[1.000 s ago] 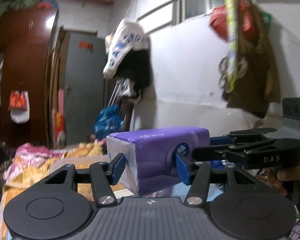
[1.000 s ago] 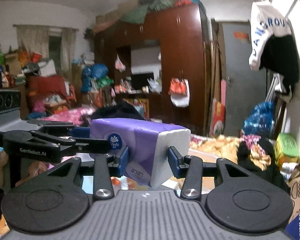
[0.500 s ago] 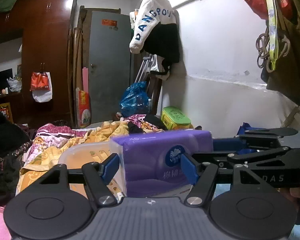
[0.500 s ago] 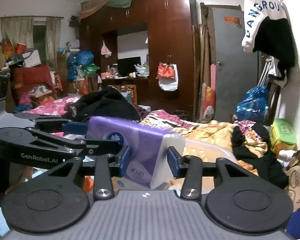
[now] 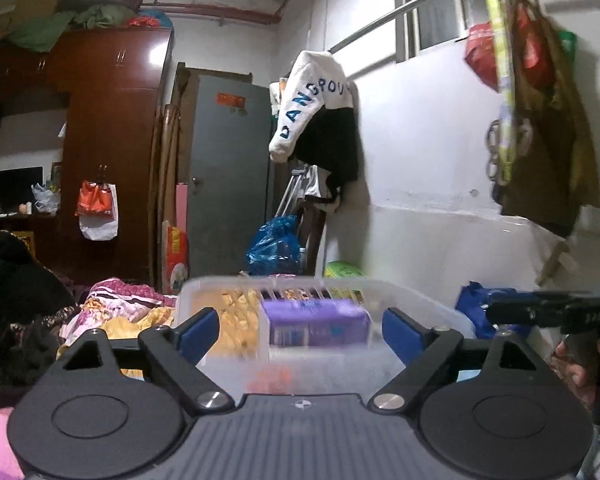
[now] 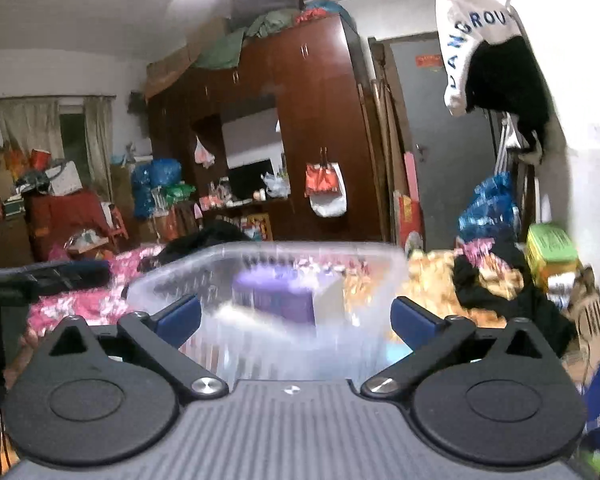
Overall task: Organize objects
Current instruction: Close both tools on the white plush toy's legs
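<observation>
One purple tissue pack [image 5: 315, 322] lies inside the clear bin [image 5: 420, 300] on the bed. Left tongs [image 5: 300, 330] and right tongs [image 6: 296, 318] are both spread, holding nothing. This placement looks done; further items unclear.

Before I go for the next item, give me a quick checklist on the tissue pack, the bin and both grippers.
1. Tissue pack inside the clear bin: ok, seen through the bin wall in both views.
2. Left gripper released: ok, jaws wide apart, nothing between them.
3. Right gripper released: ok, jaws wide apart and empty.
4. Pack lying flat on the bin floor: cannot tell, both views are blurred.
5. Grippers clear of the bin rim: cannot tell, the near rim is smeared in front of both.
6. Next item chosen: cannot tell, only bedding and clothes show around the bin.
</observation>
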Available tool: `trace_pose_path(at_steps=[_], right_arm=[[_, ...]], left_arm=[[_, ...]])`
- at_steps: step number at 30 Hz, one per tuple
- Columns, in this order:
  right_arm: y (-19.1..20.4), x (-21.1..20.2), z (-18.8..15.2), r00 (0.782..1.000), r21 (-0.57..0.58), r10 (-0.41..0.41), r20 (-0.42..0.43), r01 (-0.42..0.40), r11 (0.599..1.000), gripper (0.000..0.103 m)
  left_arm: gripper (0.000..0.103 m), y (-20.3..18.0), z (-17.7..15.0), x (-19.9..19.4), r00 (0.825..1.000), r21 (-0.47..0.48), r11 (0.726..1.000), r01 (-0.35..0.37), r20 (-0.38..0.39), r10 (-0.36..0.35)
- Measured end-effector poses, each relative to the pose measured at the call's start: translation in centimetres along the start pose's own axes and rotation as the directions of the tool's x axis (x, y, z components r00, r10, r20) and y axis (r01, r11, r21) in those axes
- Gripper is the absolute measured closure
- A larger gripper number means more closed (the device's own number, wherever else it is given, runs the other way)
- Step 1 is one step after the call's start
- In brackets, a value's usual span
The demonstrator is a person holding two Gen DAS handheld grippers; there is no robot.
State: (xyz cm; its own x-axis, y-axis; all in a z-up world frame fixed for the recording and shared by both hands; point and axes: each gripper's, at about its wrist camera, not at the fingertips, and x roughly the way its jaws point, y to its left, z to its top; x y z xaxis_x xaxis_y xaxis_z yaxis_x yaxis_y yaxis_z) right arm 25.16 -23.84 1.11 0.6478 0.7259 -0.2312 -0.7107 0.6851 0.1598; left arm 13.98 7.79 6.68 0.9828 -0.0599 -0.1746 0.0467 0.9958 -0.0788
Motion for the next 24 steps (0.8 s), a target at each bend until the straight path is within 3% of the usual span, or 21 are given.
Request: trace_pose_path(at_steps=[4,11,17,20,24], right_arm=[[0.7,-1.1,-4.3,0.998,0.015,-0.032,-0.046,0.033,0.999,0.000],[0.9,-1.1,-5.8,1.000,0.069,-0.017,-0.019,0.018,0.997,0.000],[5.9,0.1,-4.5,0.997,-0.024,0.068,0.039,-0.067,0.997,0.000],[9.4,3.2,-3.4,0.995,-0.104,0.098,-0.003,-0.098,0.990,0.001],[13.2,6.9,-2.6,0.994,-0.188,0.102,-0.037,-0.107,0.976,0.014]], left_arm=[[0.008,-1.2,-3.8,-3.1,1.000,0.024,1.000,-0.020,-0.002,0.020],[0.008,-2.1,-8.6,-5.0,0.996,0.067,0.995,-0.074,-0.042,0.077],[0.008,2.2,-8.8,-7.1,0.994,-0.173,0.980,-0.097,0.028,0.103],[0.008,3.6,-9.6,-7.3,0.987,-0.232,0.960,-0.158,0.001,0.162],[0.009,4.7,-10.6,-6.5,0.981,-0.287,0.938,-0.196,-0.050,0.189]])
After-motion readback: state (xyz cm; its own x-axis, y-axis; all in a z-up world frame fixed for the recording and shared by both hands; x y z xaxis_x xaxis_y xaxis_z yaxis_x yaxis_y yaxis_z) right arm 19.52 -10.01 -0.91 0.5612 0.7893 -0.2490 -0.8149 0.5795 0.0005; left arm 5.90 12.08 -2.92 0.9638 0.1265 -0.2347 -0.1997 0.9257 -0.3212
